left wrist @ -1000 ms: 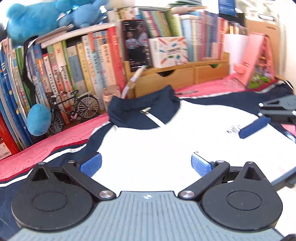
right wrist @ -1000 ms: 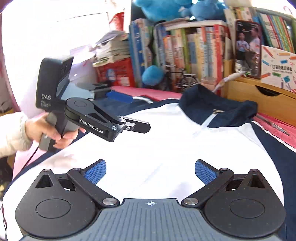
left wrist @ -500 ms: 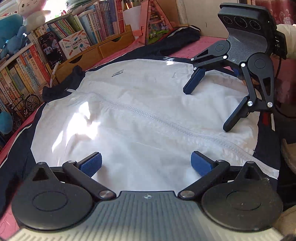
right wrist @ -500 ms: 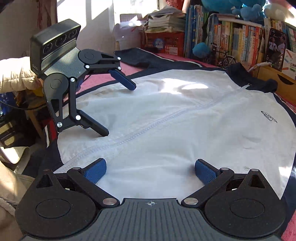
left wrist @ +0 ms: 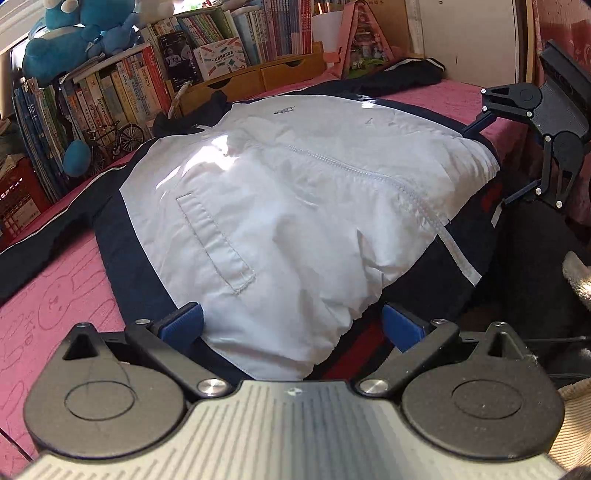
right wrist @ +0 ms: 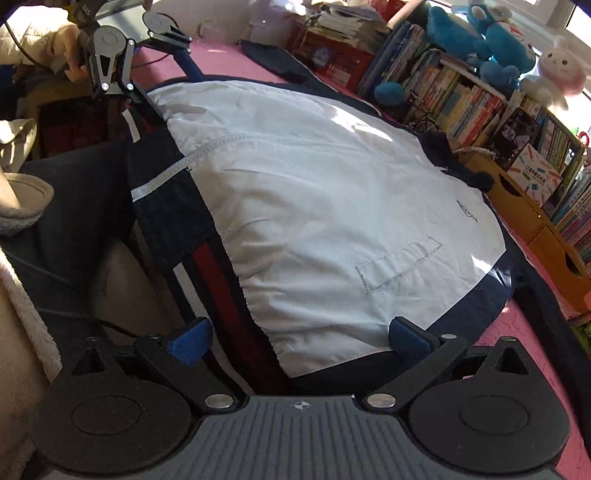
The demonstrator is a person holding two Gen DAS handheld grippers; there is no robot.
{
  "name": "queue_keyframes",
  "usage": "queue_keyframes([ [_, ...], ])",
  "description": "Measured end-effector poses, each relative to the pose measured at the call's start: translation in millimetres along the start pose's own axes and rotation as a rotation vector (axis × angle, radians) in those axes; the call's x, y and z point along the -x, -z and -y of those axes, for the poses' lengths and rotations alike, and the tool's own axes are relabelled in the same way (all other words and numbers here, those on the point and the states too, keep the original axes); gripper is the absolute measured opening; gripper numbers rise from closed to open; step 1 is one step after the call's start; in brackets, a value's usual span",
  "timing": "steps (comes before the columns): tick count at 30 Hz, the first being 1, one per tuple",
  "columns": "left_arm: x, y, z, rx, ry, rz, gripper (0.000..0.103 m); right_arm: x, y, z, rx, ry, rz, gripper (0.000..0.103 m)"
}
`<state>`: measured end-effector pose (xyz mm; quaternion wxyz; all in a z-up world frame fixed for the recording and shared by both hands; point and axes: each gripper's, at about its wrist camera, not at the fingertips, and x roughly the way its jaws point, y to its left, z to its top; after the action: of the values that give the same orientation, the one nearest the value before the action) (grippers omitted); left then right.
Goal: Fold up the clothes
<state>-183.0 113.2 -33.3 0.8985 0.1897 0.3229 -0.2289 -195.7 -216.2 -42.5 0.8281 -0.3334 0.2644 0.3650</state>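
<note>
A white jacket [left wrist: 295,203] with navy sides, a front zip and a welt pocket lies face up on a pink cover [left wrist: 55,295], collar toward the bookshelf. My left gripper [left wrist: 293,325] is open at the near hem, and the hem's left corner bulges between its blue pads [left wrist: 184,325]. In the right wrist view the same jacket [right wrist: 332,221] fills the middle. My right gripper [right wrist: 299,339] is open around the hem's right corner, by the red and white hem band. Each gripper also appears in the other's view, the right gripper [left wrist: 495,162] and the left gripper [right wrist: 170,88], both low at the hem's ends.
Behind the collar stand rows of books [left wrist: 110,92], blue plush toys [left wrist: 74,33], a wooden drawer box [left wrist: 258,77] and a small model bicycle [left wrist: 118,140]. A dark sleeve [left wrist: 399,74] trails to the far right. A person's fleecy sleeve [right wrist: 22,206] is at the near edge.
Both grippers have drawn back from over the jacket's chest to its hem, one at each corner. They stayed open throughout. The jacket lies as before.
</note>
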Motion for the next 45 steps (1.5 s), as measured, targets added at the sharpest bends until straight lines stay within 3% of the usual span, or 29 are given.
queue_keyframes([
  [3, 13.2, 14.5, 8.6, 0.015, -0.046, -0.001, 0.103, 12.2, -1.1, -0.9, -0.073, 0.001, 0.023, 0.103],
  [5, 25.3, 14.4, 8.6, 0.087, 0.0, 0.046, 0.103, 19.0, -11.8, 0.3, -0.122, 0.009, 0.108, 0.103],
  [8, 34.3, 8.4, 1.6, 0.224, 0.032, 0.155, 0.103, 29.3, -27.8, 2.2, -0.195, 0.021, 0.236, 0.103],
  [11, 24.1, -2.2, -5.6, 0.427, -0.003, 0.253, 0.103, 28.8, -45.4, 0.7, -0.245, 0.056, 0.351, 0.103],
  [15, 0.9, -5.9, -11.7, 0.598, -0.044, 0.276, 0.103, -1.9, -61.4, -7.9, -0.262, 0.096, 0.397, 0.103],
  [22, -15.7, -1.9, 16.8, 0.41, -0.242, 0.183, 0.103, -40.8, -47.2, -17.4, -0.31, 0.08, 0.34, 0.103],
  [26, -14.7, 2.2, 18.4, 0.404, -0.247, 0.185, 0.103, -32.6, -24.7, -13.1, -0.352, 0.086, 0.32, 0.103],
  [34, -9.4, 6.3, 16.8, 0.419, -0.251, 0.177, 0.103, -2.6, 27.0, -14.8, -0.288, 0.246, 0.231, 0.103],
  [38, 3.0, 6.3, 12.0, 0.451, -0.23, 0.15, 0.103, 18.6, 38.5, -1.0, -0.395, 0.277, 0.158, 0.103],
  [45, 17.1, -30.9, -0.4, 0.459, -0.223, 0.236, 0.103, 55.2, 19.9, 35.1, -0.592, 0.281, 0.354, 0.103],
])
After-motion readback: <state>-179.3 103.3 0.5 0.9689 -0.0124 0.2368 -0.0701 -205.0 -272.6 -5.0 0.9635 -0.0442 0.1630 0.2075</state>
